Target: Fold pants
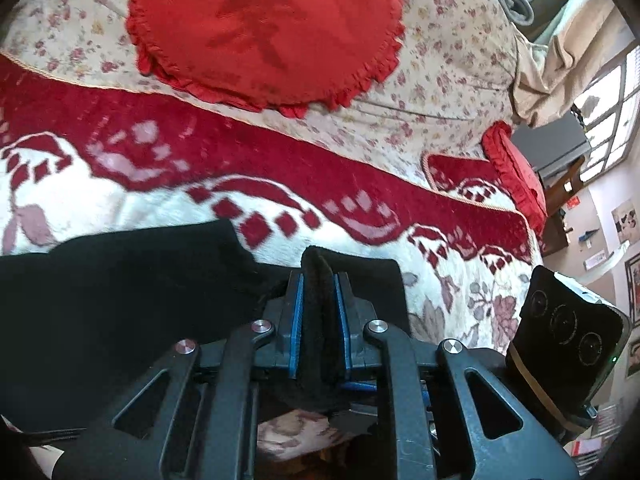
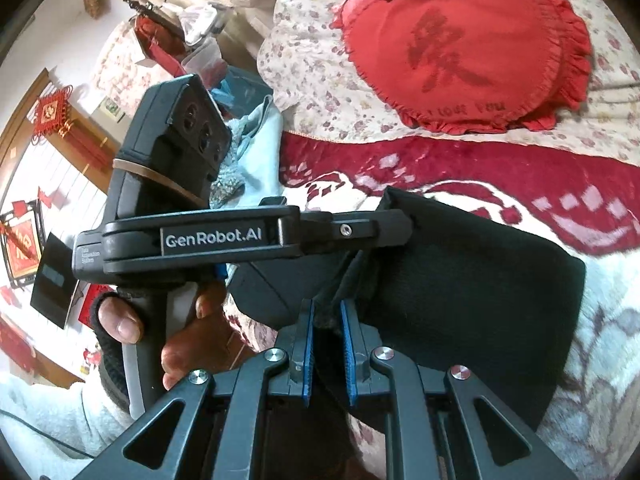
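Observation:
The black pants [image 1: 132, 280] lie on a red-and-white patterned blanket [image 1: 280, 184] on a bed. My left gripper [image 1: 319, 276] is shut on a thick fold of the pants' edge, which stands up between its blue pads. My right gripper [image 2: 327, 308] is shut on another part of the pants [image 2: 460, 280], whose black cloth spreads to the right of it. In the right wrist view the left gripper [image 2: 396, 222] reaches in from the left, held by a hand [image 2: 192, 340], its tip at the pants' top corner.
A red heart-shaped cushion [image 1: 264, 28] lies on a floral quilt [image 1: 448, 80] behind the blanket; it also shows in the right wrist view [image 2: 468, 44]. A second red cushion [image 1: 516, 172] stands at the bed's right end. Clutter and light cloth [image 2: 256, 136] lie at the left.

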Demonstrator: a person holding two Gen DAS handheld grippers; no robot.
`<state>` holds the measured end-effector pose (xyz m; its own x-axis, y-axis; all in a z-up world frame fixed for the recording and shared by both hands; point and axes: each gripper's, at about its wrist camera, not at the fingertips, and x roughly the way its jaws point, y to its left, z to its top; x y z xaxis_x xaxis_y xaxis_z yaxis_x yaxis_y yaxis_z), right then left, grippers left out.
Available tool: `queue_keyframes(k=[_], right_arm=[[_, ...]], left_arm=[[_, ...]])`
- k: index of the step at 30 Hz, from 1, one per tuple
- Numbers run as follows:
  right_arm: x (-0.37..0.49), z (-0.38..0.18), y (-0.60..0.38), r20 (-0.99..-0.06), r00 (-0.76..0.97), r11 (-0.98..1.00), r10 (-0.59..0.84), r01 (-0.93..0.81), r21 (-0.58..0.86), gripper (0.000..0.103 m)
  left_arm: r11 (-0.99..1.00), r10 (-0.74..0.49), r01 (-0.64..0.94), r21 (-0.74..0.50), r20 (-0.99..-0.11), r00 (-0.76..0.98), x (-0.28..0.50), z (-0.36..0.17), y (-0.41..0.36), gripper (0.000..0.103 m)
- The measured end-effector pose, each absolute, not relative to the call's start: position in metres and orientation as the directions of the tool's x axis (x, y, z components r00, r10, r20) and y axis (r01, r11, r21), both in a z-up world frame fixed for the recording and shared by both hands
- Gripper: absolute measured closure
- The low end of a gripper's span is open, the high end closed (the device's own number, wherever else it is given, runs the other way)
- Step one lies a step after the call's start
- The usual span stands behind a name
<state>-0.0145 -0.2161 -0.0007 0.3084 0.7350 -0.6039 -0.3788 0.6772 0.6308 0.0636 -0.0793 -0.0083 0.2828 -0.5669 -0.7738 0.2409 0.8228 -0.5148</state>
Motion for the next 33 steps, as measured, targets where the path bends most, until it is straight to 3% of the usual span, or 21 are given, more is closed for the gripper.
queue_keyframes(k=[3, 5, 8, 11, 14, 15, 19, 24, 27, 29, 31, 33], right_arm=[[-0.006, -0.003, -0.203, -0.596, 0.292, 0.663, 0.748, -0.388, 0.641, 0.091], [0.002, -0.006, -0.190, -0.584, 0.269, 0.640, 0.766, -0.401, 0.655, 0.097], [0.008, -0.011, -0.176, -0.639, 0.269, 0.686, 0.721, -0.412, 0.600, 0.097], [0.005, -0.009, -0.193, -0.596, 0.283, 0.658, 0.752, -0.381, 0.649, 0.097], [0.000, -0.003, -0.220, -0.622, 0.326, 0.702, 0.712, -0.332, 0.630, 0.097], [-0.003, -0.001, -0.232, -0.633, 0.342, 0.719, 0.695, -0.311, 0.621, 0.097], [-0.015, -0.002, -0.269, -0.694, 0.382, 0.791, 0.610, -0.247, 0.559, 0.096], [-0.019, -0.017, -0.294, -0.716, 0.384, 0.806, 0.583, -0.161, 0.570, 0.096], [-0.021, -0.013, -0.282, -0.686, 0.367, 0.774, 0.629, -0.206, 0.599, 0.096], [-0.020, -0.011, -0.268, -0.669, 0.350, 0.752, 0.656, -0.235, 0.615, 0.091], [-0.016, -0.013, -0.248, -0.660, 0.320, 0.733, 0.680, -0.258, 0.630, 0.075], [-0.011, -0.019, -0.232, -0.662, 0.304, 0.728, 0.685, -0.266, 0.631, 0.073]], left_arm=[[0.832, -0.553, 0.231, -0.505, -0.785, 0.279, 0.065, -0.014, -0.071, 0.090], [0.838, -0.544, 0.223, -0.498, -0.793, 0.275, 0.065, -0.020, -0.067, 0.090], [0.851, -0.525, 0.206, -0.484, -0.806, 0.274, 0.064, -0.027, -0.059, 0.090], [0.849, -0.526, 0.209, -0.485, -0.808, 0.264, 0.058, -0.029, -0.053, 0.090], [0.850, -0.525, 0.210, -0.484, -0.815, 0.248, 0.049, -0.029, -0.051, 0.090], [0.851, -0.522, 0.211, -0.481, -0.816, 0.247, 0.047, -0.029, -0.051, 0.087], [0.850, -0.525, 0.190, -0.491, -0.816, 0.242, 0.036, -0.030, -0.050, 0.063], [0.867, -0.495, 0.195, -0.459, -0.839, 0.224, 0.019, -0.039, -0.059, 0.058], [0.889, -0.455, 0.176, -0.422, -0.856, 0.247, 0.014, -0.042, -0.060, 0.058], [0.887, -0.461, 0.157, -0.434, -0.849, 0.258, 0.013, -0.041, -0.056, 0.058], [0.886, -0.464, 0.136, -0.444, -0.844, 0.268, 0.011, -0.040, -0.047, 0.058], [0.893, -0.450, 0.120, -0.434, -0.848, 0.280, 0.010, -0.039, -0.039, 0.058]])
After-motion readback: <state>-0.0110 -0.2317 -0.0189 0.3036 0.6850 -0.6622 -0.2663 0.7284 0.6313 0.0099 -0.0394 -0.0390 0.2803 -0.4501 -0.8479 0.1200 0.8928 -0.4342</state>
